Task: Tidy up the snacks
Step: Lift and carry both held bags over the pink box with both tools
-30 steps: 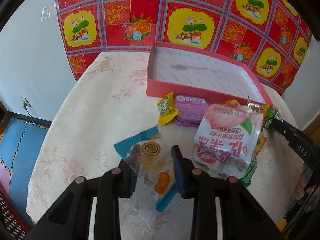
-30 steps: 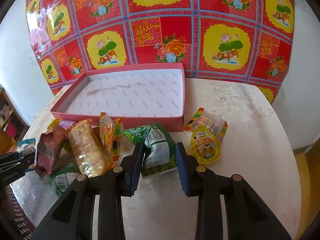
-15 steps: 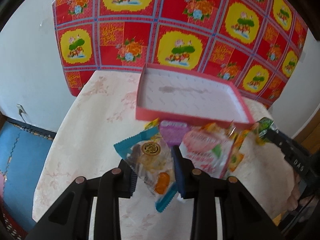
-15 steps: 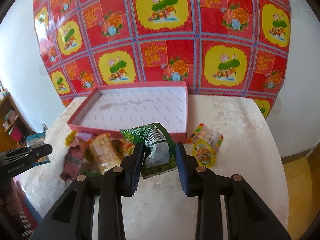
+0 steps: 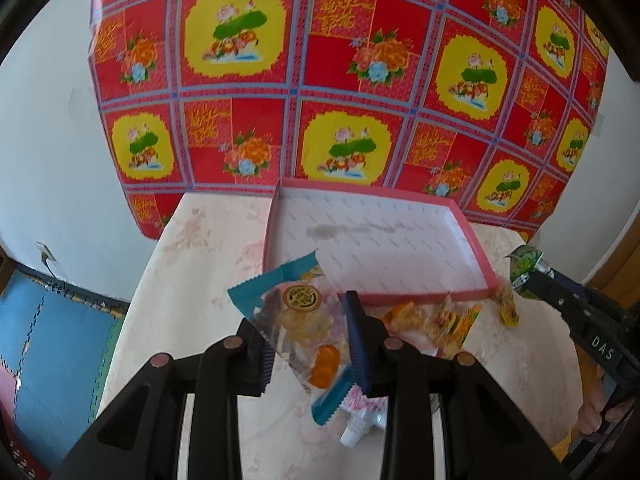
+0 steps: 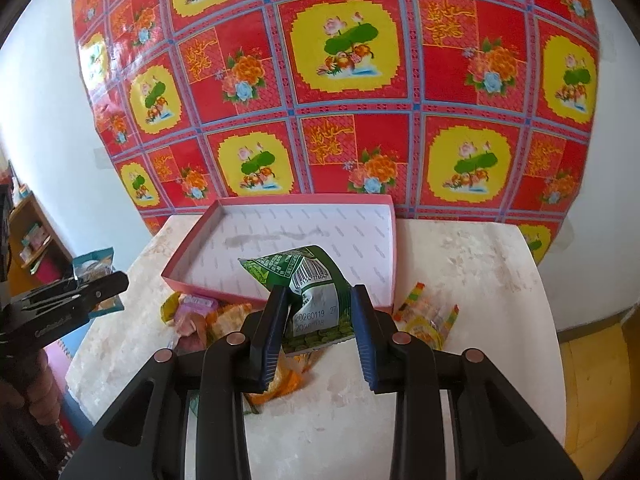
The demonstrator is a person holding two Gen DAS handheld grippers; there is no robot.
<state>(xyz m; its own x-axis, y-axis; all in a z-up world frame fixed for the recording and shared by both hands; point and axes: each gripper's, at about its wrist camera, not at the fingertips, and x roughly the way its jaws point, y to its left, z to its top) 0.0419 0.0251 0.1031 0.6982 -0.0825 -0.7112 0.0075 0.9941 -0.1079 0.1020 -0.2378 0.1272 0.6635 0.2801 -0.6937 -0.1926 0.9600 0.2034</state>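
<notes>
Red floral cloth backs the marble-look table (image 6: 460, 264). My left gripper (image 5: 310, 344) clamps a clear teal-edged candy packet (image 5: 298, 312); my right gripper (image 6: 320, 332) clamps a green snack bag (image 6: 316, 292). Both have risen off the table, carried toward the empty pink tray (image 6: 384, 240). Each packet's long axis points up toward the tray.

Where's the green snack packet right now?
The green snack packet is clamped in the right hand-held gripper, lifted off the table in front of the pink tray; the left wrist view shows it at the right edge.
</notes>
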